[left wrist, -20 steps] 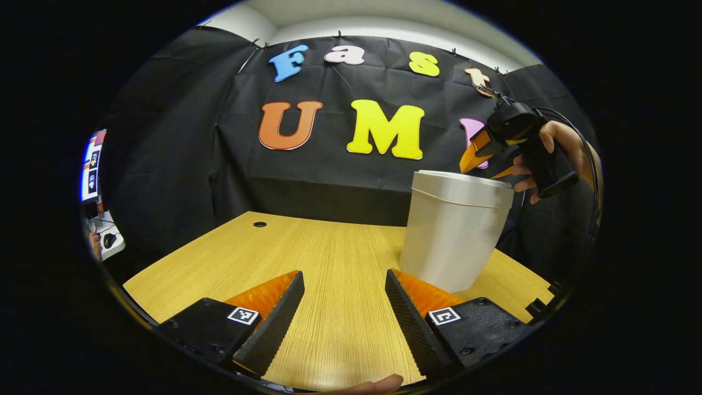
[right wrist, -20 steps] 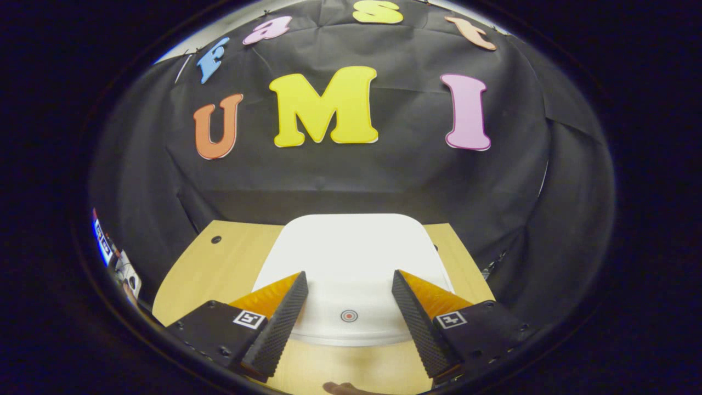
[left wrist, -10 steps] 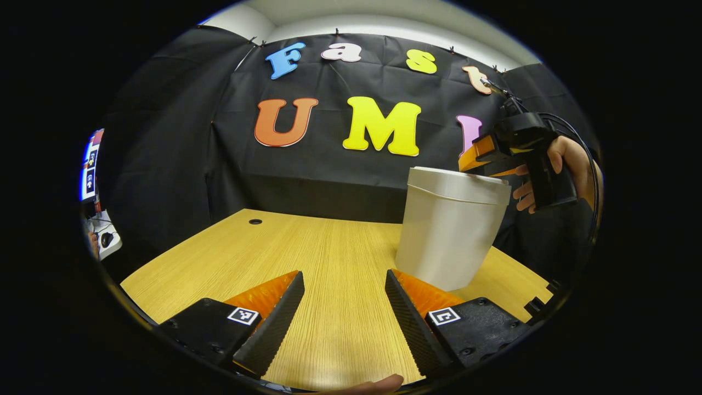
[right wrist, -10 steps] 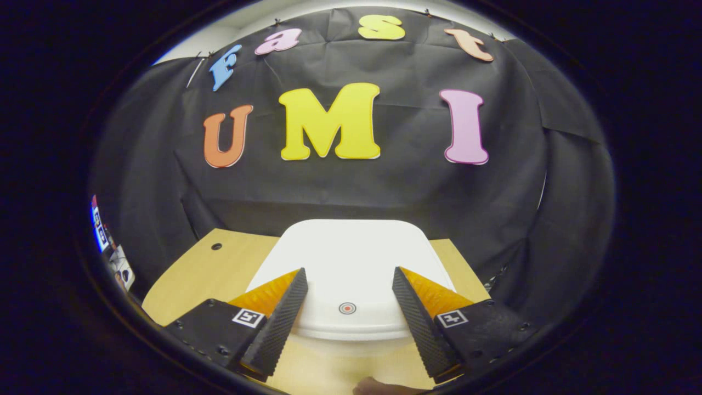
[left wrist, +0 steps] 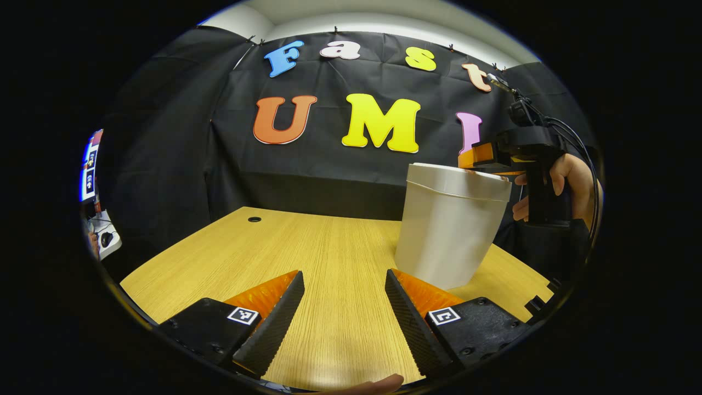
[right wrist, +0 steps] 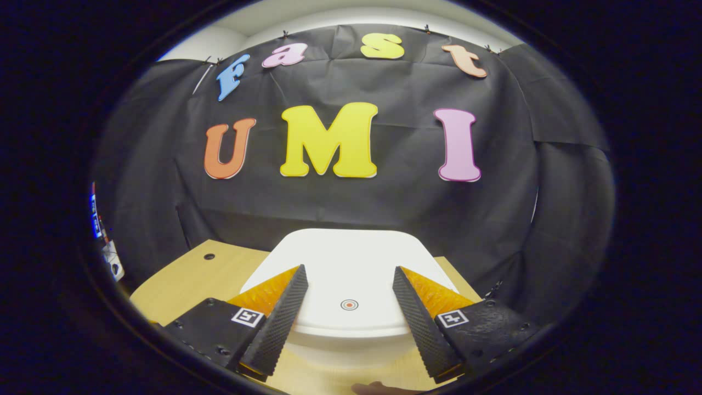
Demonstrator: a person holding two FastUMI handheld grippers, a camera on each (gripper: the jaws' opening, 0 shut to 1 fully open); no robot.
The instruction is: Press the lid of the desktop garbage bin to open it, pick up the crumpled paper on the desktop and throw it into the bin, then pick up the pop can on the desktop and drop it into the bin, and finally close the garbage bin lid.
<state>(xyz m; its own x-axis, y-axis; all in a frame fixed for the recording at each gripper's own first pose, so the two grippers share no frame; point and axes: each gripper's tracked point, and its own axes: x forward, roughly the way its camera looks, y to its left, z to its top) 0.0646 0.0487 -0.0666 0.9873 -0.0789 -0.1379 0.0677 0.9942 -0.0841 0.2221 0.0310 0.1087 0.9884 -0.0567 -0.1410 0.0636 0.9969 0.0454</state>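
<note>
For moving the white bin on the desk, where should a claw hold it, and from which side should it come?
Grip the garbage bin by its body just under the lid, coming level from the side. The walls narrow toward the base, so a low hold would probably slip; the lid is flat and shut, giving no edge from above. It looks wider than the open left claw.

Left gripper (left wrist: 344, 280): fingers spread apart, level, holding nothing. Right gripper (right wrist: 350, 274): fingers spread apart, holding nothing, held level. Hand (left wrist: 567, 184) wrapped round the right gripper's grip, seen in the left gripper view.
</note>
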